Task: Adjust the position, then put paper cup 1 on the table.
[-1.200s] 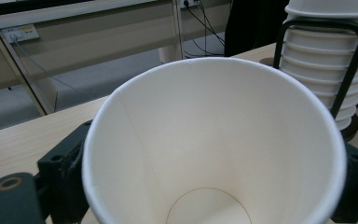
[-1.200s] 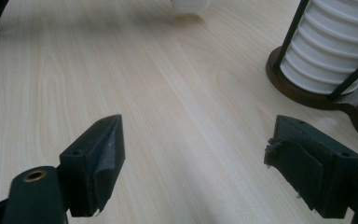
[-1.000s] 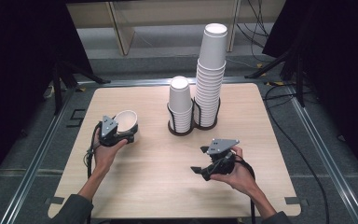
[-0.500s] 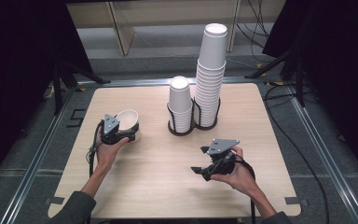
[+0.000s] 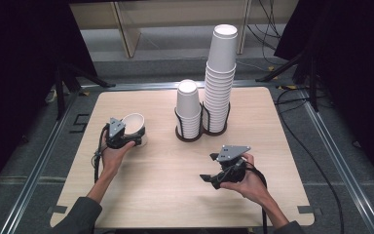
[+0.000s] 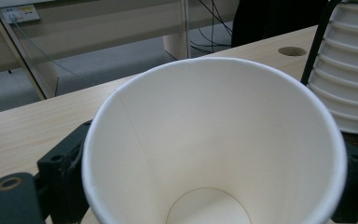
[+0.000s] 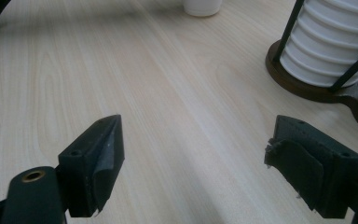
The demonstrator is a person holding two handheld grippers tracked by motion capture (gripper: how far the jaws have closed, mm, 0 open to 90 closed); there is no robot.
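My high view hangs above the near edge, looking forward and down over the whole tabletop [image 5: 175, 195]. My left tool [image 5: 126, 139] camera sits close behind a paper cup [image 6: 214, 140], facing far-right. My right tool [image 5: 214, 178] camera skims low, looking left. Both tool views catch the short cup stack [image 5: 189, 109] in its rack.

No text, brand, number or sign can be read. The plain white paper cup [image 6: 214, 140] bears no print. A yellow label on the white wall socket strip [image 6: 19, 13] perhaps carries writing, but it is too small to make out.
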